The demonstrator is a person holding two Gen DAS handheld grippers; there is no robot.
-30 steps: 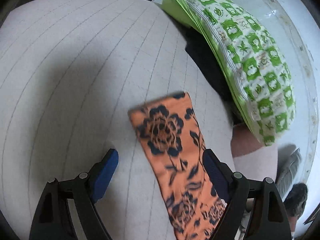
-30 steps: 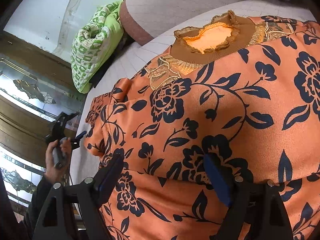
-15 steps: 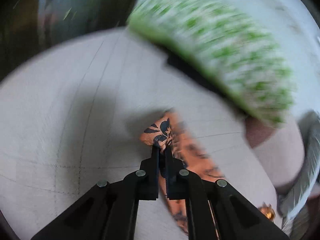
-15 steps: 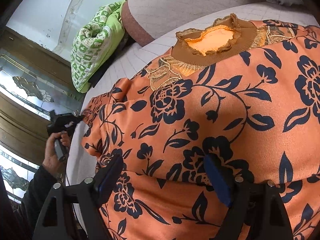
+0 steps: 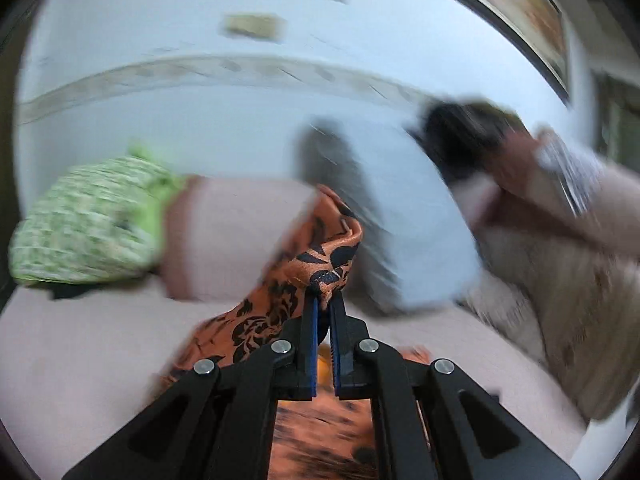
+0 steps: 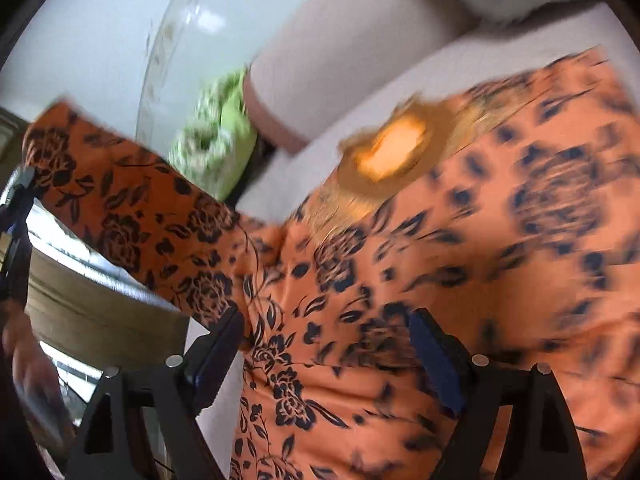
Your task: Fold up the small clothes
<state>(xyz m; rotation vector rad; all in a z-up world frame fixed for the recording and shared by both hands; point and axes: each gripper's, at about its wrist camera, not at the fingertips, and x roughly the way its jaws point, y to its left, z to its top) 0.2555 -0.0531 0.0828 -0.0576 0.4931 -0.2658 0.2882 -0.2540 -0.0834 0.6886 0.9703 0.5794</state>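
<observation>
Orange floral top (image 6: 460, 240) spread front-up across the pale bed (image 6: 420, 76), filling the centre and right of the right wrist frame, collar (image 6: 390, 152) toward the upper middle; laid flat so the folds can land square. One sleeve (image 6: 132, 216) lifted off the bed, stretched in the air toward the upper left of that frame; raised, by the look of it, to be carried over the body as a first fold. Cuff end bunched at the centre of the left wrist frame, pinched by the left gripper (image 5: 324, 300), jaws pressed together on the cloth so the sleeve cannot slip in transit. Right gripper (image 6: 328, 340) at the lower middle of its own frame, jaws spread wide over the torso, holding nothing; likely poised to pin the body flat. Green patterned bedding (image 5: 84, 232) at middle left, against the wall (image 5: 200, 120); both views blurred.
</observation>
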